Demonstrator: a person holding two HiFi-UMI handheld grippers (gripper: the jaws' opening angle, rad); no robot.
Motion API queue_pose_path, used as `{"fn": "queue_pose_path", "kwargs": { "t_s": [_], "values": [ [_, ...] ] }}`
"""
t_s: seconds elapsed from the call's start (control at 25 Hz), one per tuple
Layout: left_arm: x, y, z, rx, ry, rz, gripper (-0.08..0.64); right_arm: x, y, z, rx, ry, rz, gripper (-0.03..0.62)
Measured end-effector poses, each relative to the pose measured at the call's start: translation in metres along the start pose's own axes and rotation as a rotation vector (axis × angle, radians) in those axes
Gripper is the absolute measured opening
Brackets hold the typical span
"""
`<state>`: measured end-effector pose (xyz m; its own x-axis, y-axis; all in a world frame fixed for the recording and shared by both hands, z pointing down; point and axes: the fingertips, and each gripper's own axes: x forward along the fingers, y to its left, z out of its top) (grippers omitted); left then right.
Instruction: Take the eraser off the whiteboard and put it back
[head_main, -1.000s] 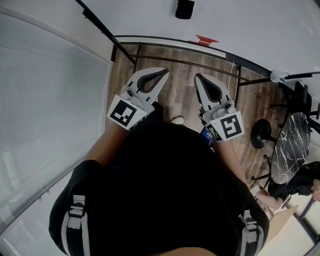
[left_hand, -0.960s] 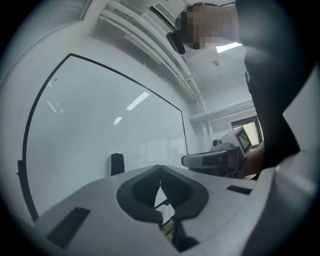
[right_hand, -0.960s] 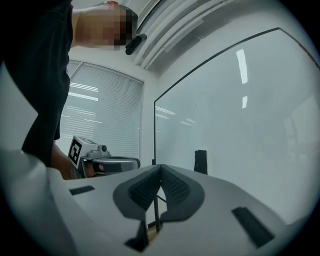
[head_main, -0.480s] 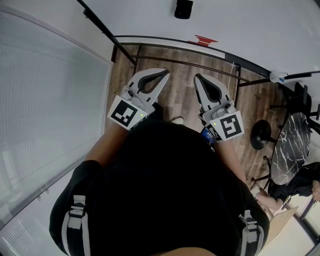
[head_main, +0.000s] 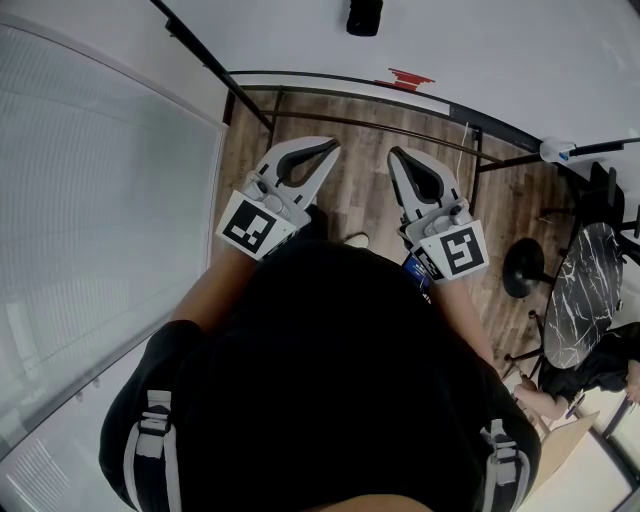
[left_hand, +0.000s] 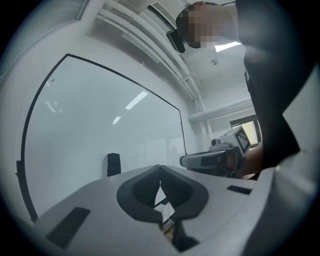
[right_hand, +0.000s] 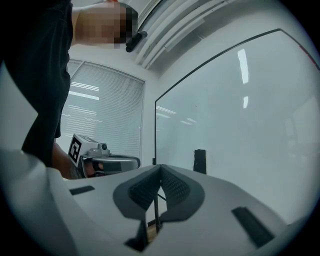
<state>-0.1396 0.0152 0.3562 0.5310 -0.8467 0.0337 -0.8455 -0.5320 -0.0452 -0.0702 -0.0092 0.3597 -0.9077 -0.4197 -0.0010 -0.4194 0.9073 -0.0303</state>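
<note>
Starting closest: looking straight down over a black shirt (head_main: 330, 380) that fills the lower half of the head view. Just past that, got the left gripper (head_main: 331, 146) and the right gripper (head_main: 394, 153) side by side, held out level, a gap between the two, both aimed at the whiteboard (head_main: 520, 60). Checked the left gripper view: jaws fully closed, tips touching, nothing pinched between them. Same deal in the right gripper view: pressed together, empty. Underneath them, just wood-look floor (head_main: 350, 195). Off to the left, a big window with blinds (head_main: 100, 220). Off to the right, a dark marble-top table (head_main: 580, 290) with a round black base (head_main: 522, 268) near it on the floor. Farthest out, the eraser (head_main: 365, 17): small black block stuck upright on the board face, well apart from both grippers, roughly straight ahead between them. Also spotted a red scribble (head_main: 410, 78) down near the board's bottom edge.
</note>
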Motion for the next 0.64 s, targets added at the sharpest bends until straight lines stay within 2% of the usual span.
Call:
{"fn": "queue_pose_path", "kwargs": {
  "t_s": [0.64],
  "values": [
    [0.0053,0.0053,0.0005,-0.006,0.015,0.004,0.005,0.0038,-0.0071,0.0012,0.005,0.001,-0.002,0.003]
  ]
}}
